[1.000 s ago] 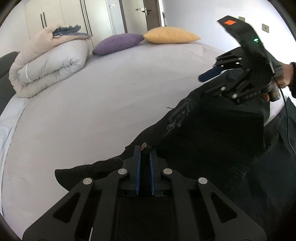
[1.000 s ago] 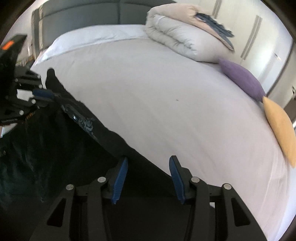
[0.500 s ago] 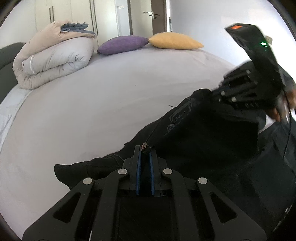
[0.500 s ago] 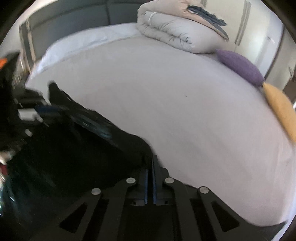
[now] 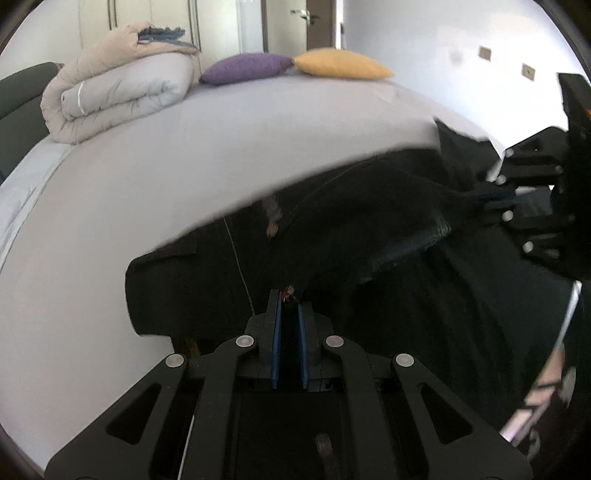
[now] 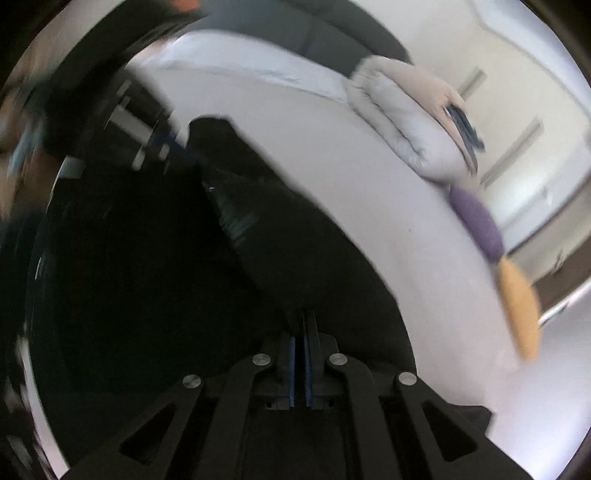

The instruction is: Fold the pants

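Note:
Black pants lie across the near side of a pale grey bed. My left gripper is shut on an edge of the black pants, and the cloth rises from its blue pads as a lifted fold. The right gripper shows at the right edge of the left wrist view, also clamped on black cloth. In the blurred right wrist view, my right gripper is shut on the pants, with the cloth stretched away from the pads toward the left gripper at upper left.
A rolled beige and grey duvet sits at the far side of the bed, with a purple pillow and a yellow pillow beside it. Wardrobe doors and a room door stand behind. A dark headboard lines the bed's end.
The right gripper shut on the pants edge a second ago. Both grippers have since swept sideways, lifting a fold of the black cloth over the rest of the pants.

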### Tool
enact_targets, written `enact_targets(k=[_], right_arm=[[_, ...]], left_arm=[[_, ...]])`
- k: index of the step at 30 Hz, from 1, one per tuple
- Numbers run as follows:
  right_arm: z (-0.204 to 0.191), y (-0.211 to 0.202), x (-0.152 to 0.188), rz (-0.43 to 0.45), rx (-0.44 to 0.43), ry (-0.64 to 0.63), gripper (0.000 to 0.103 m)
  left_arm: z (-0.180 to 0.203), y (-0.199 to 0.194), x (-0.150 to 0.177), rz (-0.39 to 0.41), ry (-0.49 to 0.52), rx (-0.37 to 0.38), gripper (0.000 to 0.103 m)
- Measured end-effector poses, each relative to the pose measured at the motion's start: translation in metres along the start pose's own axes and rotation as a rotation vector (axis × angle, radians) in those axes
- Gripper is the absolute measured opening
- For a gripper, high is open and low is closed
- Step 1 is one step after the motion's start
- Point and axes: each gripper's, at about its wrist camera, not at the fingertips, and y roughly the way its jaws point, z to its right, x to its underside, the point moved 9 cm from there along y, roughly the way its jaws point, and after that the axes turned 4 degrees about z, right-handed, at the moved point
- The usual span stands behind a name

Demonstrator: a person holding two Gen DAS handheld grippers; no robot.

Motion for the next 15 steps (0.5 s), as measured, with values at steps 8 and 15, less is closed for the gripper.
enact_targets(k=[8, 15], right_arm=[[-0.086, -0.038, 0.041, -0.039, 0.049, -0.155, 0.004], [-0.114, -0.052, 0.049, -0.045, 0.073, -0.179, 0.004]], left_arm=[[0.051, -0.031, 0.078, -0.081, 0.148, -0.020, 0.007], [0.067, -0.055, 0.110, -0.103, 0.168, 0.019, 0.002]])
